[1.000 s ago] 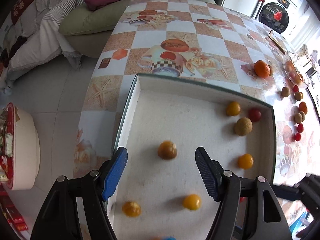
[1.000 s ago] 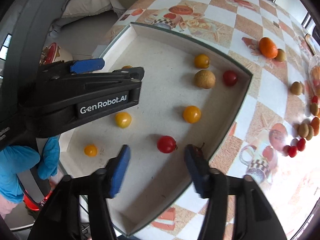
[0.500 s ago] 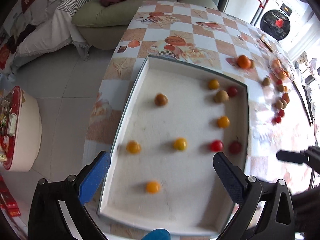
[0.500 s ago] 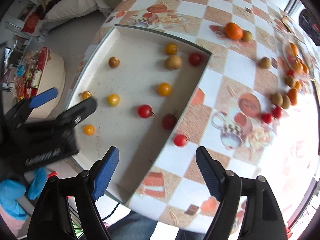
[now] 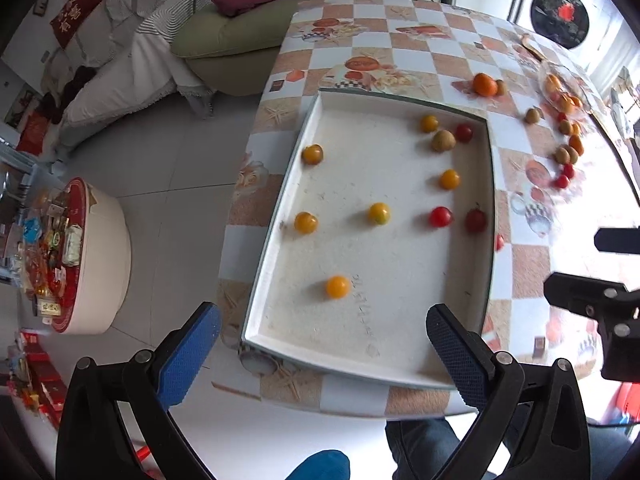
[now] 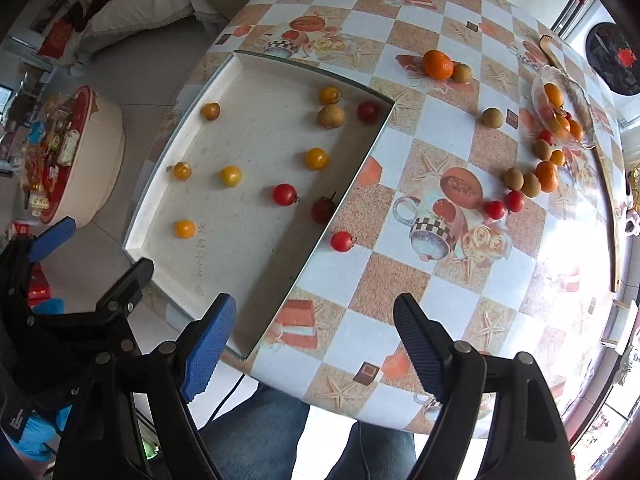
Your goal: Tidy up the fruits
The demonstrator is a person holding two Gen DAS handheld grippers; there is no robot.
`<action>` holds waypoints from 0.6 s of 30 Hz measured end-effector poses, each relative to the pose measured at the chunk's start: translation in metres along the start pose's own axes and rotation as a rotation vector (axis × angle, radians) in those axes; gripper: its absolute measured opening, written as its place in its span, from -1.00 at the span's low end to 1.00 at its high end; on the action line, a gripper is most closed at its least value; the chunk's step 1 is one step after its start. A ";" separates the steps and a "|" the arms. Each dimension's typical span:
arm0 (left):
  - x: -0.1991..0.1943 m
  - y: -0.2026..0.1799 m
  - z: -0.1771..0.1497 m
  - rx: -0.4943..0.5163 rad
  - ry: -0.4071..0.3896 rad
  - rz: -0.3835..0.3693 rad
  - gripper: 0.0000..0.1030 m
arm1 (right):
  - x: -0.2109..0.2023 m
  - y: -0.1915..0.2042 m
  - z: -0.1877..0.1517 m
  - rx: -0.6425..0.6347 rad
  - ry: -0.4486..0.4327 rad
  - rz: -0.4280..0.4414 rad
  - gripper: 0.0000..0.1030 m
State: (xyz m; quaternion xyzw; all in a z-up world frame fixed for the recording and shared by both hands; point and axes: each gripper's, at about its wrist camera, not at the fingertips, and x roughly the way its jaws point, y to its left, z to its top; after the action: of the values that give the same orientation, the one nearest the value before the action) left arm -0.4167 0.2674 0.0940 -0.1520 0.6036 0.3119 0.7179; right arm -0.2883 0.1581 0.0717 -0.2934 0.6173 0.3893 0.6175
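Note:
A shallow white tray (image 5: pixel 276 216) (image 6: pixel 384 124) on the checkered table holds several yellow, orange and red cherry tomatoes and one brown longan (image 5: pixel 443 140) (image 6: pixel 331 116). A red tomato (image 6: pixel 341 241) lies on the table just outside the tray's right wall. More fruit lies loose at the far right, among them an orange (image 6: pixel 438 64) (image 5: pixel 483 84). My left gripper (image 5: pixel 322 346) is open and empty, above the tray's near edge. My right gripper (image 6: pixel 314 346) is open and empty, above the table's near edge.
A glass dish (image 6: pixel 576 98) with fruit stands at the table's far right. A green sofa (image 5: pixel 256 36) with a magenta cloth is behind the table. A round stool (image 5: pixel 80 256) with snacks stands on the floor at the left. The person's legs (image 6: pixel 304 436) are below the table edge.
Both grippers have pulled back and up from the tray and opened wider. A red tomato now lies on the table outside the tray's right wall.

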 end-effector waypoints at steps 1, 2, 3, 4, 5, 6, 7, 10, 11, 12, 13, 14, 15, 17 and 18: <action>-0.002 -0.001 -0.002 0.009 0.005 -0.004 1.00 | -0.001 0.001 -0.001 -0.005 0.001 -0.008 0.62; -0.003 -0.002 -0.003 0.016 0.011 -0.009 1.00 | -0.001 0.002 -0.002 -0.009 0.003 -0.016 0.62; -0.005 -0.003 -0.005 0.019 0.014 -0.016 1.00 | -0.003 0.003 -0.003 -0.010 0.003 -0.020 0.62; -0.007 -0.004 -0.006 0.020 0.015 -0.019 1.00 | -0.005 0.003 -0.003 -0.011 0.000 -0.022 0.62; -0.008 -0.005 -0.008 0.021 0.015 -0.020 1.00 | -0.007 0.003 -0.004 -0.014 -0.004 -0.025 0.62; -0.009 -0.006 -0.009 0.021 0.016 -0.021 1.00 | -0.007 0.004 -0.004 -0.016 -0.007 -0.031 0.62; -0.011 -0.007 -0.010 0.020 0.019 -0.022 1.00 | -0.009 0.004 -0.004 -0.020 -0.012 -0.039 0.62; -0.015 -0.010 -0.012 0.010 0.022 -0.033 1.00 | -0.013 0.003 -0.003 -0.029 -0.023 -0.048 0.62; -0.016 -0.012 -0.013 0.009 0.022 -0.035 1.00 | -0.014 0.003 -0.003 -0.031 -0.025 -0.051 0.62; -0.016 -0.014 -0.013 0.010 0.020 -0.035 1.00 | -0.015 0.003 -0.002 -0.033 -0.027 -0.053 0.62; -0.018 -0.016 -0.013 0.011 0.016 -0.033 1.00 | -0.016 0.003 -0.002 -0.034 -0.029 -0.054 0.62; -0.019 -0.018 -0.013 0.011 0.014 -0.034 1.00 | -0.017 0.003 -0.002 -0.037 -0.031 -0.055 0.62; -0.020 -0.020 -0.013 0.010 0.011 -0.034 1.00 | -0.018 0.003 -0.001 -0.039 -0.033 -0.057 0.62; -0.023 -0.023 -0.012 0.012 0.004 -0.027 1.00 | -0.020 0.002 -0.001 -0.045 -0.037 -0.057 0.62; -0.023 -0.024 -0.012 0.011 0.000 -0.023 1.00 | -0.020 0.002 0.000 -0.049 -0.038 -0.058 0.62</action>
State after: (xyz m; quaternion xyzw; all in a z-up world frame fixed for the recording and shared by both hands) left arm -0.4126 0.2359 0.1101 -0.1551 0.6034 0.3002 0.7223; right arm -0.2884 0.1563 0.0919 -0.3188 0.5869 0.3918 0.6328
